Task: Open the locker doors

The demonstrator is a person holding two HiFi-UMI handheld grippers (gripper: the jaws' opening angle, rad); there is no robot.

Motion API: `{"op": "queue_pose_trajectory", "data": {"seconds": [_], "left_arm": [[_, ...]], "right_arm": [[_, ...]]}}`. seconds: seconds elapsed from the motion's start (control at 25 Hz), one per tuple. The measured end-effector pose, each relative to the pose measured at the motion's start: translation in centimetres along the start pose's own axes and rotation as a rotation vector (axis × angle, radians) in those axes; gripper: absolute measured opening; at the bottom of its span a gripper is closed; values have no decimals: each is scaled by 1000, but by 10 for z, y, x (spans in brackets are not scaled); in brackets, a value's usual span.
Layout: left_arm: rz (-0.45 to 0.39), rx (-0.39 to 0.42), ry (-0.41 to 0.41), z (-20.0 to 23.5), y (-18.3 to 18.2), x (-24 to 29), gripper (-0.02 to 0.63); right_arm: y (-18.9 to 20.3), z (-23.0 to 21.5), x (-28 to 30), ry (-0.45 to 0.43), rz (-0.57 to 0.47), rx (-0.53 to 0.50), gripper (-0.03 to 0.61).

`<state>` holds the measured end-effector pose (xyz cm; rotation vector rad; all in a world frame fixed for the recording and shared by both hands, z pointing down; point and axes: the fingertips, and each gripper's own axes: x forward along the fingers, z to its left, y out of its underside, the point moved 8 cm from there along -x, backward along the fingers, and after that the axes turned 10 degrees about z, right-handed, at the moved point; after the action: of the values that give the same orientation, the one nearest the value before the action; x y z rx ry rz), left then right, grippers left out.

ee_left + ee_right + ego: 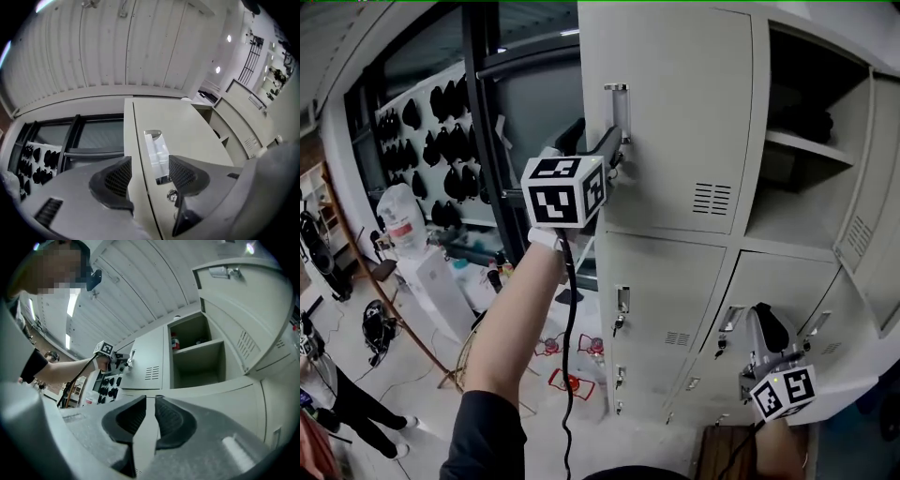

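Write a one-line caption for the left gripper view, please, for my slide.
The left gripper, jaws open, straddles the handle of a closed locker door.

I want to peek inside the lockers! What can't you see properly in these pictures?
- Dark things in the open locker: head view, in shadow.
- Small red thing: right gripper view, too small to name.
- Inside the top-left door: the shut door hides it in every view.
- Which locker the lower door, pinched by the right gripper, belongs to: the right gripper view shows only its edge.
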<state>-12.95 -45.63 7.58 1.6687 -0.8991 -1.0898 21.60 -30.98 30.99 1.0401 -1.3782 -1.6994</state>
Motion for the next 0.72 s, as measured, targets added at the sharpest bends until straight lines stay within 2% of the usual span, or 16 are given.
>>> {"op": "queue_pose_trajectory", "data": {"seconds": [0.2, 0.28, 0.32, 0.36, 0.56, 0.72], "left_arm": [[49, -15, -32, 0, 0, 16, 231], [60, -34, -25, -1, 2, 19, 185], [61, -44, -22, -2, 3, 20, 141], [60, -52, -23, -4, 4, 19, 132], [25, -24, -25, -10, 0, -2, 130], [-28, 13, 27, -18, -6, -29, 132]], "right_arm": [[-1, -13, -12, 43, -1, 1, 47], [-4, -15, -13, 50, -5, 2, 44], [-5, -15, -12, 49, -8, 3, 44], [-7, -14, -11, 45, -13, 4, 44], [-7, -3, 9, 2, -31, -10, 44], [-1, 19, 34, -57, -23, -15, 44]]}}
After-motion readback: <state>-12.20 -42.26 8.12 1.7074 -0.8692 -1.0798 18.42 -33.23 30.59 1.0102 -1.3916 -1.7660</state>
